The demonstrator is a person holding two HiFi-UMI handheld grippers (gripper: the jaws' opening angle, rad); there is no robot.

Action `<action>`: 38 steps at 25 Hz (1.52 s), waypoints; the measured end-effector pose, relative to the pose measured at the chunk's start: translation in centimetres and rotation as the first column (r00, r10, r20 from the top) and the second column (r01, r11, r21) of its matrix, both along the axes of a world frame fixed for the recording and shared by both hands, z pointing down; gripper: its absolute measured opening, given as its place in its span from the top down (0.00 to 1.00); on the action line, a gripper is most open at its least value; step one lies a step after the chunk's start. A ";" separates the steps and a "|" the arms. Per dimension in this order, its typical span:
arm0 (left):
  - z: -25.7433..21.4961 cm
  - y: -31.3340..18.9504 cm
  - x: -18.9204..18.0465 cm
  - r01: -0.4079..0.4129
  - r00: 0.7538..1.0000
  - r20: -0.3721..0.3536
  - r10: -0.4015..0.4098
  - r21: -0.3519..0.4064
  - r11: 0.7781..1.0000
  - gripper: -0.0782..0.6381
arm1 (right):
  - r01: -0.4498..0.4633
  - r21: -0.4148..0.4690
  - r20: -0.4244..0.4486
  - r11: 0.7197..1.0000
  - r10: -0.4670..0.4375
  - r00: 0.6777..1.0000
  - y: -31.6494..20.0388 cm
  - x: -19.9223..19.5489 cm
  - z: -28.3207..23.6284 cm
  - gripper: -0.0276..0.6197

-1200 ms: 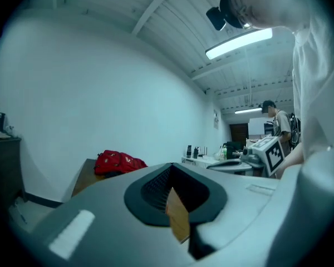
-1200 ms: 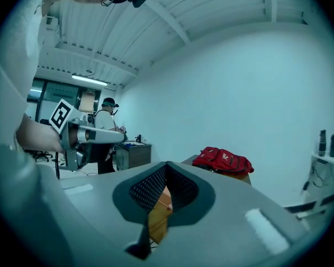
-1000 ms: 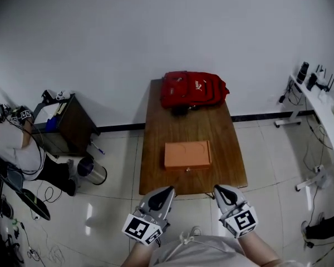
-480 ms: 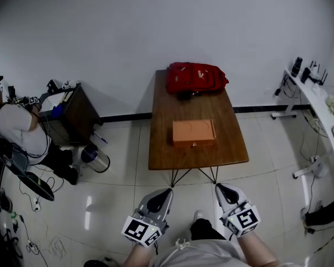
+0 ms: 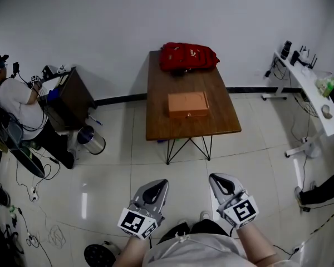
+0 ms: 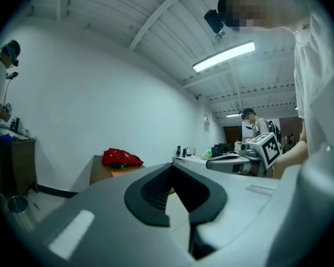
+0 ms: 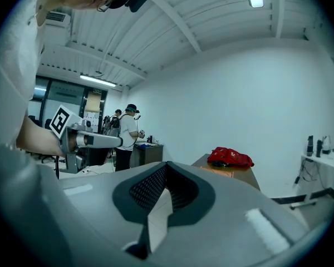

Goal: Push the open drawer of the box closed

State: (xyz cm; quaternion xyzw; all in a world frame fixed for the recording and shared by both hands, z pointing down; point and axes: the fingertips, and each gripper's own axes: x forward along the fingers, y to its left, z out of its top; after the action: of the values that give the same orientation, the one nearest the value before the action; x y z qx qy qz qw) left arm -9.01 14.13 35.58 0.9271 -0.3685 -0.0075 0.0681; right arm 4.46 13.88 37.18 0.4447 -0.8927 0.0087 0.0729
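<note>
An orange box [image 5: 187, 104] lies on the wooden table [image 5: 156, 124], its small front knob facing me; whether its drawer stands out I cannot tell from here. It shows small in the right gripper view as an orange box [image 7: 222, 171] on that table. Both grippers are far from the table, low over the tiled floor. The left gripper [image 5: 162, 182] and the right gripper [image 5: 213, 177] are shut with nothing held. In the gripper views the left gripper [image 6: 171, 167] and right gripper [image 7: 166, 164] have their tips together.
A red backpack [image 5: 187, 57] lies at the table's far end against the white wall. A dark cabinet [image 5: 72, 102], a metal bin [image 5: 92, 139] and a person [image 5: 11, 107] are at left. A white desk [image 5: 306, 88] stands at right. Cables lie on the floor at left.
The view has backed away from the table: a second ago the grippers were at its near edge, now a stretch of floor lies between. Both grippers stayed shut.
</note>
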 end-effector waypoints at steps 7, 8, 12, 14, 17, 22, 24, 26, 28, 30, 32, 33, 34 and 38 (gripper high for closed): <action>0.1 1.5 1.6 0.025 1.000 -0.012 -0.025 -0.027 0.999 0.88 | 0.004 -0.023 0.001 1.000 -0.004 1.000 2.3 1.3 0.4 0.95; -0.1 1.5 1.9 0.027 1.000 -0.008 -0.027 -0.021 0.999 0.88 | 0.002 -0.029 0.009 1.000 -0.002 1.000 2.4 1.7 0.4 0.95; -0.3 1.9 3.7 0.020 1.000 0.011 -0.020 -0.011 1.000 0.88 | 0.023 -0.039 0.014 0.999 -0.023 1.000 2.7 3.0 0.5 0.95; 0.0 2.3 4.4 0.014 1.000 0.021 -0.014 -0.010 1.000 0.88 | 0.034 -0.047 0.007 0.998 -0.034 0.999 3.0 3.3 0.7 0.95; 0.3 2.4 5.0 0.016 0.999 0.046 -0.016 0.002 1.000 0.88 | 0.051 -0.041 0.017 0.998 -0.050 0.999 3.1 3.7 0.9 0.95; 0.2 1.9 5.4 0.034 0.998 0.045 -0.034 0.000 0.999 0.88 | 0.050 -0.045 0.030 0.998 -0.049 0.998 2.3 4.4 0.1 0.95; 0.2 1.8 5.5 0.031 0.999 0.045 -0.031 0.001 1.000 0.88 | 0.054 -0.053 0.031 0.997 -0.052 0.998 2.2 4.5 0.5 0.95; 0.3 1.7 5.6 0.027 0.999 0.045 -0.027 0.000 1.000 0.88 | 0.051 -0.063 0.039 0.997 -0.049 0.998 2.0 4.6 0.6 0.95; 0.3 1.5 5.8 0.027 0.999 0.046 -0.027 -0.001 1.000 0.88 | 0.059 -0.065 0.055 0.996 -0.056 0.997 1.9 4.6 0.5 0.95; 0.4 1.3 6.0 0.027 0.999 0.046 -0.026 -0.003 1.000 0.88 | 0.068 -0.063 0.052 0.996 -0.065 0.997 1.8 4.5 0.4 0.95; 0.7 1.2 6.3 0.024 0.998 0.050 -0.023 -0.004 1.000 0.88 | 0.081 -0.054 0.049 0.995 -0.079 0.996 1.7 4.4 0.5 0.95; 0.8 1.2 6.5 0.023 0.998 0.051 -0.023 -0.006 1.000 0.88 | 0.090 -0.048 0.054 0.995 -0.088 0.995 1.7 4.4 0.5 0.95; 0.9 1.1 6.7 0.022 0.998 0.051 -0.022 -0.008 1.000 0.88 | 0.093 -0.047 0.055 0.995 -0.091 0.994 1.7 4.4 0.6 0.95; 1.0 1.2 6.7 0.021 0.998 0.056 -0.021 -0.006 1.000 0.88 | 0.091 -0.065 0.047 0.994 -0.088 0.995 1.9 4.3 1.0 0.95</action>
State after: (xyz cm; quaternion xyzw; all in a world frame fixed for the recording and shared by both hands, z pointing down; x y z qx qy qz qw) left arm -2.29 15.34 36.62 0.9228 -0.3800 0.0188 0.0607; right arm 8.75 15.76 38.14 0.4013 -0.9122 0.0453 0.0684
